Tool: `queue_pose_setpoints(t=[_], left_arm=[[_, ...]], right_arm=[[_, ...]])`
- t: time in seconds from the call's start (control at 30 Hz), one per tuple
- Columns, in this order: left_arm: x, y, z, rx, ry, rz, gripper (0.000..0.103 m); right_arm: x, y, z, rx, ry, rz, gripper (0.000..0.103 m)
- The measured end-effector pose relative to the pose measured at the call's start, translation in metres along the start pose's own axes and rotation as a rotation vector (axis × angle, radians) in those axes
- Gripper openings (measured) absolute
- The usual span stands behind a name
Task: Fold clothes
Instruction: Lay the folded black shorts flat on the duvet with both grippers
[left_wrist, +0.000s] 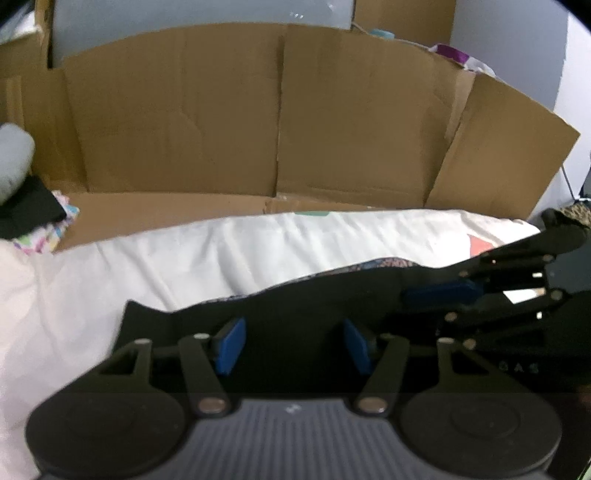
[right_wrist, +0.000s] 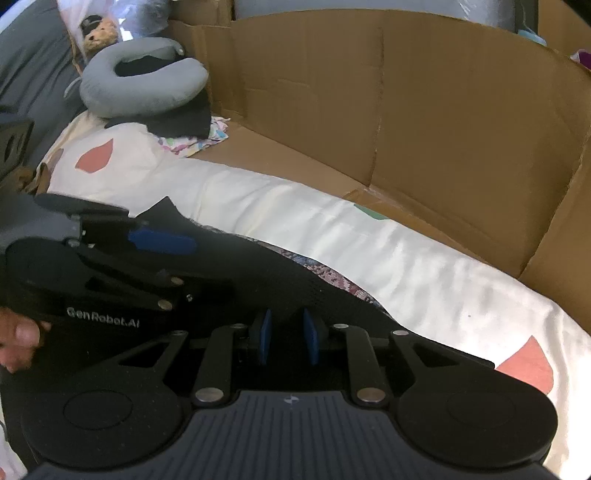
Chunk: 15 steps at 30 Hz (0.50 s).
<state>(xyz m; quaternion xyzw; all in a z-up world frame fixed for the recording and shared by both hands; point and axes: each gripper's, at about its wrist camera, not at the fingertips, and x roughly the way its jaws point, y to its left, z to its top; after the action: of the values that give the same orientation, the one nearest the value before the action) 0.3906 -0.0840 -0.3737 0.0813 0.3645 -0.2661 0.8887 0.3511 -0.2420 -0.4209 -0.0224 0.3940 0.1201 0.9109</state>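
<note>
A black garment (left_wrist: 295, 302) lies on a white bed sheet (left_wrist: 184, 251), over a patterned cloth (left_wrist: 384, 264) that peeks out behind it. My left gripper (left_wrist: 293, 345) hovers at the garment's near edge, blue pads wide apart and pressing on nothing. To its right, my right gripper (left_wrist: 439, 295) reaches onto the same garment. In the right wrist view the right gripper (right_wrist: 287, 341) has its pads close together with a fold of the black garment (right_wrist: 258, 266) between them. The left gripper (right_wrist: 162, 238) sits at left, a hand (right_wrist: 18, 336) behind it.
Brown cardboard (left_wrist: 221, 110) walls the bed's far side, and the cardboard (right_wrist: 443, 110) also lies flat beside the sheet (right_wrist: 332, 221). A grey neck pillow (right_wrist: 140, 92) on dark clothes and a teddy bear (right_wrist: 99, 33) sit at the far left.
</note>
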Motion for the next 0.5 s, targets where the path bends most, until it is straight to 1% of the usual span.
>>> queue_pose_setpoints(t=[0.07, 0.13, 0.2, 0.3, 0.37, 0.43, 0.5], left_arm=[[-0.012, -0.006, 0.002, 0.027, -0.028, 0.003, 0.044], [-0.025, -0.009, 0.001, 0.03, -0.054, -0.033, 0.038], [-0.035, -0.013, -0.002, 0.039, -0.066, -0.042, 0.036], [-0.042, -0.02, -0.007, 0.05, -0.059, -0.068, 0.034], [-0.042, -0.025, -0.01, 0.073, -0.051, -0.082, 0.033], [-0.039, -0.03, -0.015, 0.112, -0.037, -0.069, 0.033], [-0.03, -0.033, -0.019, 0.143, -0.002, -0.048, 0.033]], right_arm=[[-0.003, -0.002, 0.004, 0.006, 0.008, 0.006, 0.026], [-0.015, -0.004, 0.004, 0.018, -0.021, 0.006, 0.026], [-0.029, -0.005, 0.002, 0.025, -0.053, 0.011, 0.027], [-0.047, -0.002, -0.005, 0.022, -0.079, 0.04, 0.027], [-0.053, 0.004, -0.01, 0.003, -0.076, 0.044, 0.027], [-0.053, 0.009, -0.016, -0.011, -0.057, 0.048, 0.027], [-0.048, 0.012, -0.02, -0.022, -0.036, 0.04, 0.027]])
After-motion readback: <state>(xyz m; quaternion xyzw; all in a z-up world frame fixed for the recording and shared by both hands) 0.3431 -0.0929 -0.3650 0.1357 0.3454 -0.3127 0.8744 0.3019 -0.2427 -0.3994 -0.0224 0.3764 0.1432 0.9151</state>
